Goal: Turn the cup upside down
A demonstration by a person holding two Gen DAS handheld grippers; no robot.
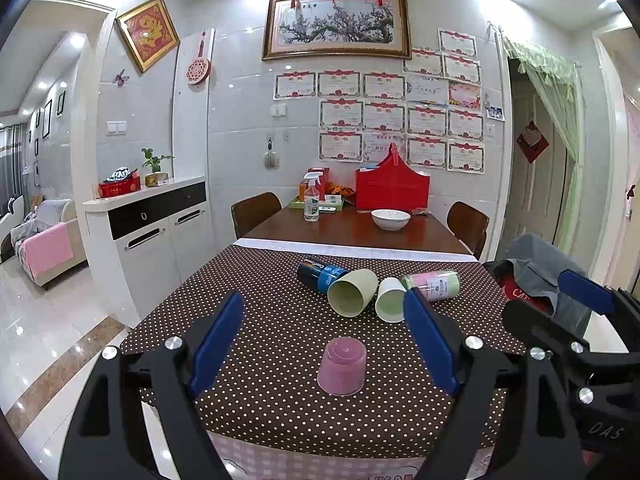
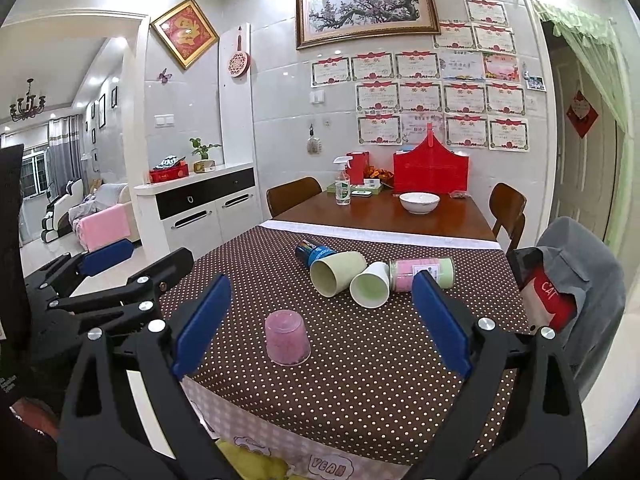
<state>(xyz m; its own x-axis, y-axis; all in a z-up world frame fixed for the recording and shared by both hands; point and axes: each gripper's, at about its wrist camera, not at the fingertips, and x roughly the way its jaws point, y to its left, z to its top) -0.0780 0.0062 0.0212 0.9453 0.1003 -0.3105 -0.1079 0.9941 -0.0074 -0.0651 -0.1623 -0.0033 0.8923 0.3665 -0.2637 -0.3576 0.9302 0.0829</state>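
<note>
A pink cup (image 1: 342, 366) stands upside down, mouth on the dotted brown tablecloth (image 1: 280, 320), near the front edge; it also shows in the right wrist view (image 2: 287, 337). My left gripper (image 1: 324, 344) is open and empty, held back from the cup with a blue pad on each side of it. My right gripper (image 2: 320, 320) is open and empty, the pink cup slightly left of its centre. The right gripper also shows at the right of the left wrist view (image 1: 560, 312), and the left gripper at the left of the right wrist view (image 2: 120, 264).
Behind the pink cup lie a pale green cup (image 1: 352, 292), a white paper cup (image 1: 391, 299), a dark blue can (image 1: 318, 274) and a pink-filled jar (image 1: 434, 285), all on their sides. Farther back stand a white bowl (image 1: 391, 219), a spray bottle (image 1: 311, 196) and a red basket (image 1: 392, 188). A chair with grey clothing (image 2: 576, 280) is at the right.
</note>
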